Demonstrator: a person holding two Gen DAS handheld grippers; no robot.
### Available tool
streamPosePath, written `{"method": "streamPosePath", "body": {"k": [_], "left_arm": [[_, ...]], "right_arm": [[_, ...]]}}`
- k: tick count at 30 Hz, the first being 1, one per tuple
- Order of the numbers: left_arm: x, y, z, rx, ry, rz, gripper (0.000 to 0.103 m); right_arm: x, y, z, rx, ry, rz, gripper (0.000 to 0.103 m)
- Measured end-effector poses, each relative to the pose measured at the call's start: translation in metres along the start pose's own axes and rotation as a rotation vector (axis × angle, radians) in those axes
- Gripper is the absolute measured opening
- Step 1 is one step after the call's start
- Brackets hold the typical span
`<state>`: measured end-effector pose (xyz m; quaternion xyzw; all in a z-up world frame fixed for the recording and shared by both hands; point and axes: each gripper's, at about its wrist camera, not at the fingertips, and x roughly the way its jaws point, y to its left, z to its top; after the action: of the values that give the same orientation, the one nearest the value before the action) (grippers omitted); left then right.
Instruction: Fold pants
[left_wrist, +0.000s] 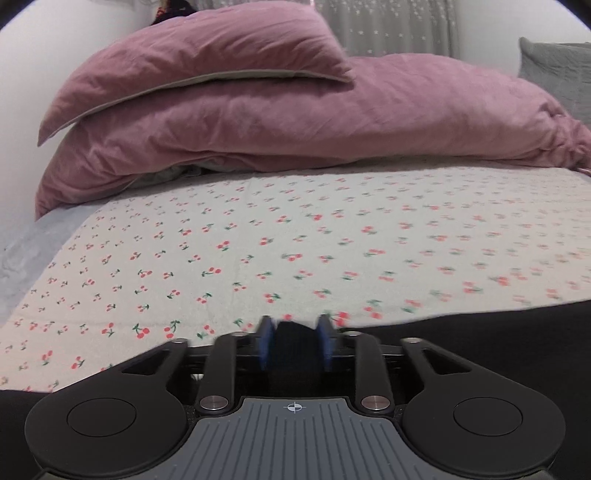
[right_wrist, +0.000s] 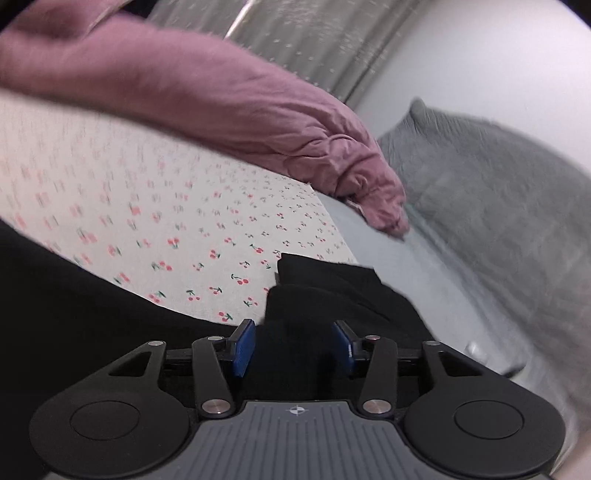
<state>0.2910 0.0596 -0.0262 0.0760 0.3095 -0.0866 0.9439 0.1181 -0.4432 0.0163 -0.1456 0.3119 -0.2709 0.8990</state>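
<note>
**Letting the fold settle**

Our left gripper (left_wrist: 294, 341) and right gripper (right_wrist: 293, 343) stand half open, black pants (right_wrist: 332, 291) between the pads but apparently unpinched. The pants lie along the sheet's (left_wrist: 295, 240) near edge. We should lift clear slowly, without dragging cloth.

Cherry-print bed (left_wrist: 258, 236), perhaps starred curtain (left_wrist: 388, 26)

Soft, even indoor light; fisheye-bent edges; motion blur throughout.
</note>
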Motion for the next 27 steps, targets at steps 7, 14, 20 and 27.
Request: {"method": "streamPosePath", "body": {"k": [7, 14, 20, 27], "left_arm": [[-0.072, -0.025, -0.022, 0.047, 0.023, -0.079, 0.070], [-0.116, -0.039, -0.061, 0.051, 0.057, -0.122, 0.072], [-0.130, -0.035, -0.084, 0.080, 0.035, -0.126, 0.073], [-0.127, -0.012, -0.106, 0.050, 0.071, -0.163, 0.073]], "right_arm": [[-0.059, -0.063, -0.039, 0.319, 0.085, 0.158, 0.059], [-0.089, -0.082, -0.093, 0.531, 0.173, 0.287, 0.066], [-0.074, -0.070, -0.112, 0.614, 0.262, 0.355, 0.065], [-0.095, -0.066, -0.102, 0.578, 0.226, 0.378, 0.012]]}}
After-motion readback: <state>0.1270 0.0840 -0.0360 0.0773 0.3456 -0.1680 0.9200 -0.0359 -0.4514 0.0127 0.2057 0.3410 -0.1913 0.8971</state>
